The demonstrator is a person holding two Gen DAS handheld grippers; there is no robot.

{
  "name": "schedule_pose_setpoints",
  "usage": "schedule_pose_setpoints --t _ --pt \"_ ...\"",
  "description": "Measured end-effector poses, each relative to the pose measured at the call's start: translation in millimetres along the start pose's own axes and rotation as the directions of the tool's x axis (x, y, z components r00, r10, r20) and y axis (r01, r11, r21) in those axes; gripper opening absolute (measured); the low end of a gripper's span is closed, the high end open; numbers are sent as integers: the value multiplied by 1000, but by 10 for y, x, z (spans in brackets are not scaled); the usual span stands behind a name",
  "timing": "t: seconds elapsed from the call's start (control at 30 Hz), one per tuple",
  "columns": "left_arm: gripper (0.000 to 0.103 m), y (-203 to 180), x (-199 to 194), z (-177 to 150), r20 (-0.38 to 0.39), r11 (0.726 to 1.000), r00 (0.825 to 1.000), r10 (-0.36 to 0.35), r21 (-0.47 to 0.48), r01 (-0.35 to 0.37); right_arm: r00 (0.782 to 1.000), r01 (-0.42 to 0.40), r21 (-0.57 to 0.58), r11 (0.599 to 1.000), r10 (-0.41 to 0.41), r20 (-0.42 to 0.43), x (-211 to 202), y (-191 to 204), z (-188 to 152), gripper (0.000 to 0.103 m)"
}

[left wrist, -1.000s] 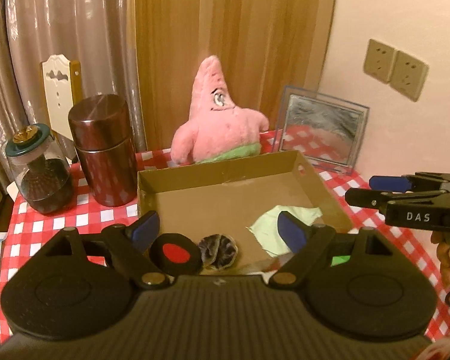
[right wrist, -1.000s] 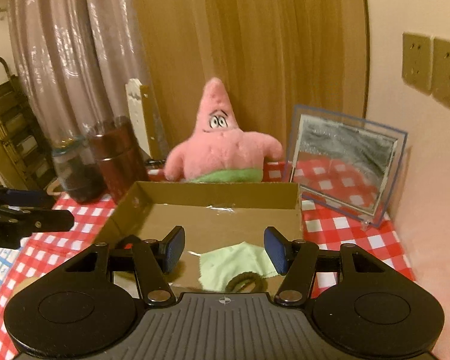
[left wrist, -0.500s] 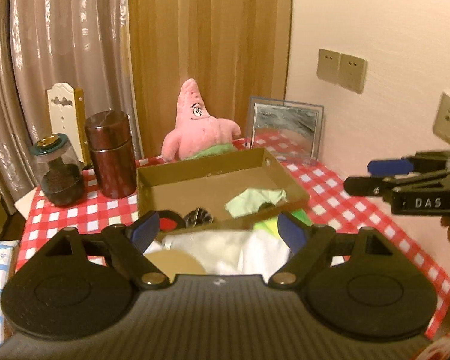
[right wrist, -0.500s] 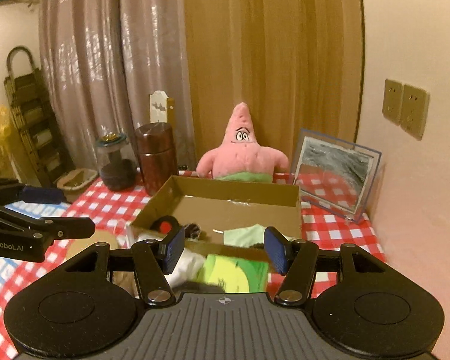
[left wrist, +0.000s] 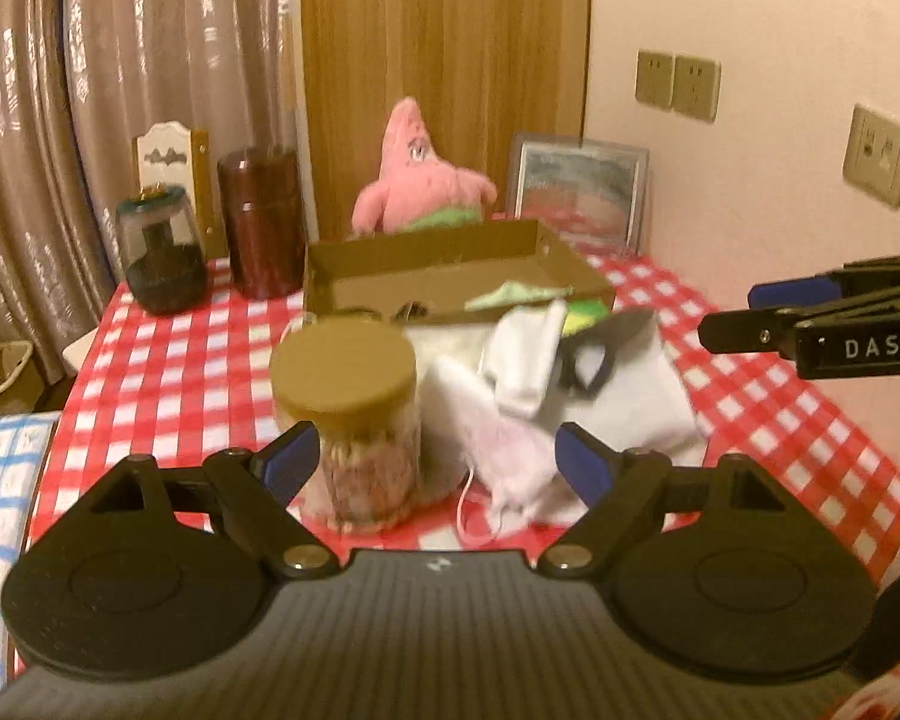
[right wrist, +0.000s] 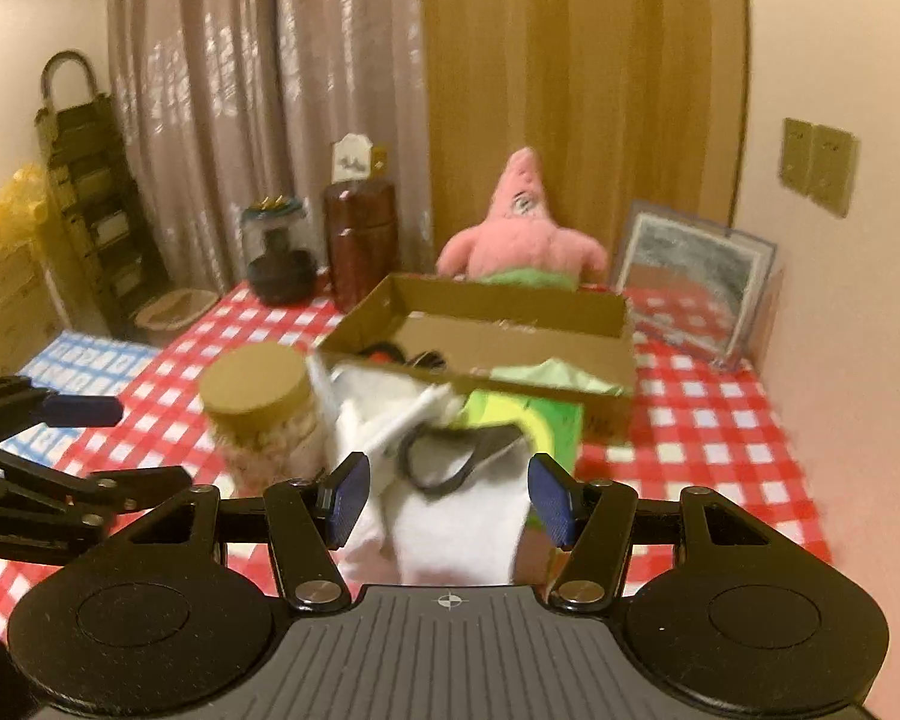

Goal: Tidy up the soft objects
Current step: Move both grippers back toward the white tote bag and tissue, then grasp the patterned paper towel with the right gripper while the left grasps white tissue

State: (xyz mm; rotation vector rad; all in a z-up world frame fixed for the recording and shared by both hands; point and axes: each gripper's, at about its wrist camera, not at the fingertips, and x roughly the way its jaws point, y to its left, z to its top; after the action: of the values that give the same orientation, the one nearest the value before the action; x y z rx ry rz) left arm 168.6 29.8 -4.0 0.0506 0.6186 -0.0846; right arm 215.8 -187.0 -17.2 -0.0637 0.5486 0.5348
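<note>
A pile of white soft cloths and face masks (left wrist: 546, 396) lies on the red checked tablecloth, in front of an open cardboard box (left wrist: 450, 267). It also shows in the right wrist view (right wrist: 444, 480). A light green cloth (left wrist: 516, 295) lies inside the box, and a yellow-green item (right wrist: 528, 420) sits between pile and box. A pink star plush (left wrist: 417, 171) stands behind the box. My left gripper (left wrist: 435, 465) is open and empty, near the pile. My right gripper (right wrist: 450, 495) is open and empty, just before the pile.
A jar with a tan lid (left wrist: 354, 420) stands left of the pile. A dark brown canister (left wrist: 264, 222) and a glass jar (left wrist: 159, 252) stand at the back left. A framed mirror (left wrist: 579, 189) leans on the wall at the back right.
Both grippers have pulled back from the box toward the table's near side. The white pile and the tan-lidded jar have come into view. Both stay open.
</note>
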Motion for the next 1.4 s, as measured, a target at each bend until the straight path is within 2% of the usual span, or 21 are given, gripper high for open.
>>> schedule_pose_setpoints --t 0.27,0.33,0.43,0.73,1.07,1.4 --pt "84 104 253 -268 -61 999 998 36 -29 -37 999 -21 -32 999 19 -47 254 210 -262 59" --pt "84 120 308 -276 -61 999 997 39 -19 -41 998 -27 -34 999 25 -58 345 237 -299 59" --pt "84 194 409 -253 -65 997 998 -4 -77 -1 997 -34 -41 999 31 -76 502 273 -335 59" --pt "84 327 675 -358 -93 997 995 48 -62 -54 994 -54 -45 998 49 -99 962 359 -403 58" --pt "84 464 806 -402 -116 992 992 46 -115 -59 990 -75 -75 994 65 -127 1290 502 -422 58" --pt "84 615 807 -410 -120 981 991 57 -177 -78 986 -67 -115 991 48 -157 1484 533 -438 41"
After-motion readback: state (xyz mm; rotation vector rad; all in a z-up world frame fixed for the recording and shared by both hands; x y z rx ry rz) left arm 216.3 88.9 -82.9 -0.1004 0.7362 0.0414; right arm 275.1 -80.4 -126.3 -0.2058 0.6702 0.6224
